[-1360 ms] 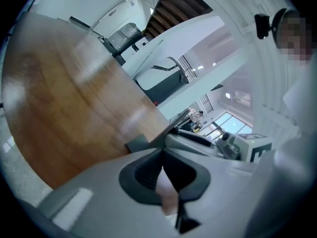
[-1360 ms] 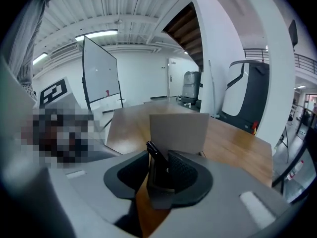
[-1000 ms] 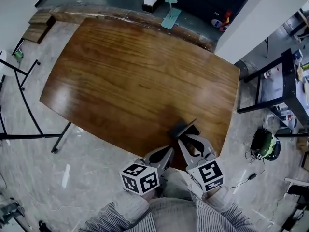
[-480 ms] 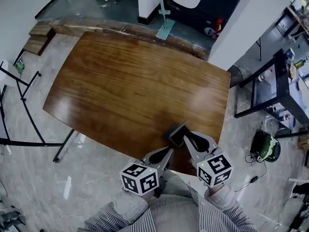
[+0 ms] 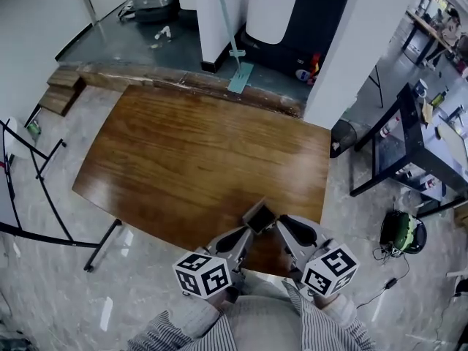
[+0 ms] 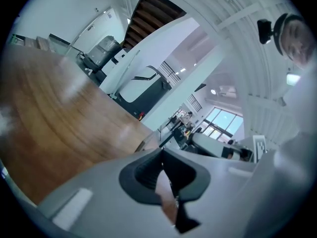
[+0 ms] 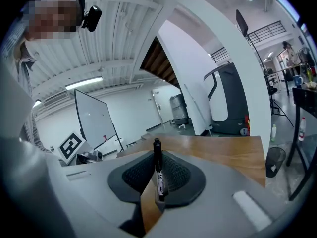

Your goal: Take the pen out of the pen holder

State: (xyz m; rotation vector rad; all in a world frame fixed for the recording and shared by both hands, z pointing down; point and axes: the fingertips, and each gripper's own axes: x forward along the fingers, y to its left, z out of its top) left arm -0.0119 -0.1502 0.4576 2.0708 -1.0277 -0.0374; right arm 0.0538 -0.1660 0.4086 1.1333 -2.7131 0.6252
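A slim black pen with a white label stands upright between the pads of my right gripper, which is shut on it. In the head view my right gripper and left gripper hang over the near edge of the brown wooden table. A dark, box-like pen holder shows right at their tips. I cannot tell whether it rests on the table. My left gripper has its tips together, and nothing shows between them. The holder is hidden in both gripper views.
A black metal rack stands right of the table, with a green and black device on the floor below it. Black stand legs are at the left. A white pillar rises beyond the far right corner.
Both grippers have risen toward the head camera and drifted left and nearer in the picture. The dark holder stayed at their tips. The right marker cube has rolled.
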